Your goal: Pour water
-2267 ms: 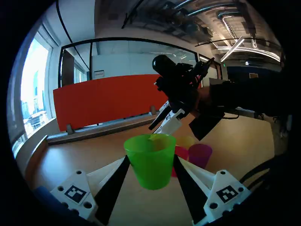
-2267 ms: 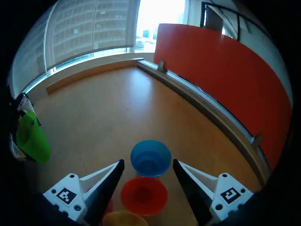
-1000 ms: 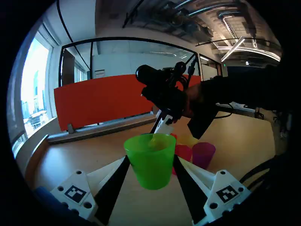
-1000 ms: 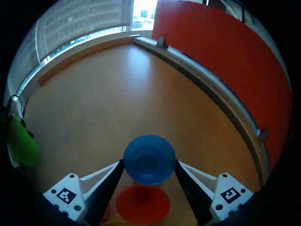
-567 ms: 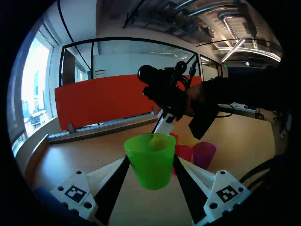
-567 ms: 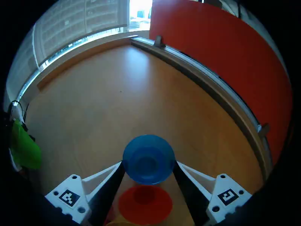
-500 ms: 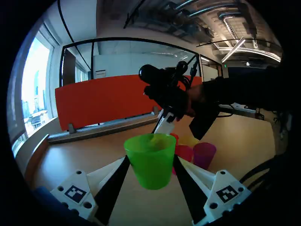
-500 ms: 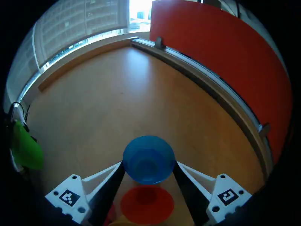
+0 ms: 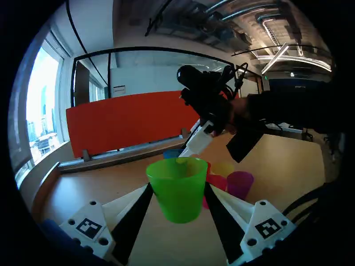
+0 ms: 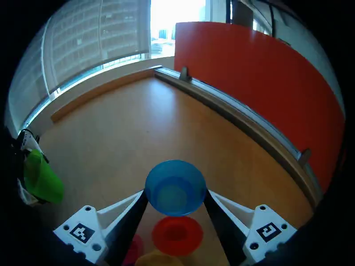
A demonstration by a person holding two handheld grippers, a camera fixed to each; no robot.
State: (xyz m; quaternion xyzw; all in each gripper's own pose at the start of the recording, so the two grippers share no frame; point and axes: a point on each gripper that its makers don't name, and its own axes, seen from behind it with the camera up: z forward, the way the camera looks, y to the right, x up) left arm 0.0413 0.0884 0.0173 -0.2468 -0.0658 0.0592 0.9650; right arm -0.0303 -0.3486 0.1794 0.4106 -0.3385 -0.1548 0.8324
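Movement first: in the left gripper view, the right gripper [image 9: 188, 150] is sitting higher and further right than it was half a second back, with a hand [image 9: 235, 119] wrapping around its dark body, and the rim of the blue cup [image 9: 171, 154] is now peeking out just behind the green one. The left gripper [image 9: 177, 188] is pinching the green cup [image 9: 177, 195] upright, both fingers pressing on its sides, same as before. I can't tell what's inside it from this low angle. Behind it the yellow cup [image 9: 223, 167], red cup [image 9: 216, 181] and purple cup [image 9: 239, 184] are standing close together on the wooden table [image 9: 284, 164], with the orange partition [image 9: 128, 119] running along the far edge. In the right gripper view, the camera is pointing higher than before, so more window is showing, and the red cup [image 10: 177, 235] is now sitting lower in the frame with a strip of table showing between it and the blue cup [image 10: 175, 188]. The right gripper [image 10: 175, 195] is squeezing that blue cup between both fingers. Its bottom is looking paler than its walls, but I can't say whether that's water. The red cup is looking empty. Way off to the left, the green cup [image 10: 42, 179] is showing more fully than earlier, leaning over in this view.
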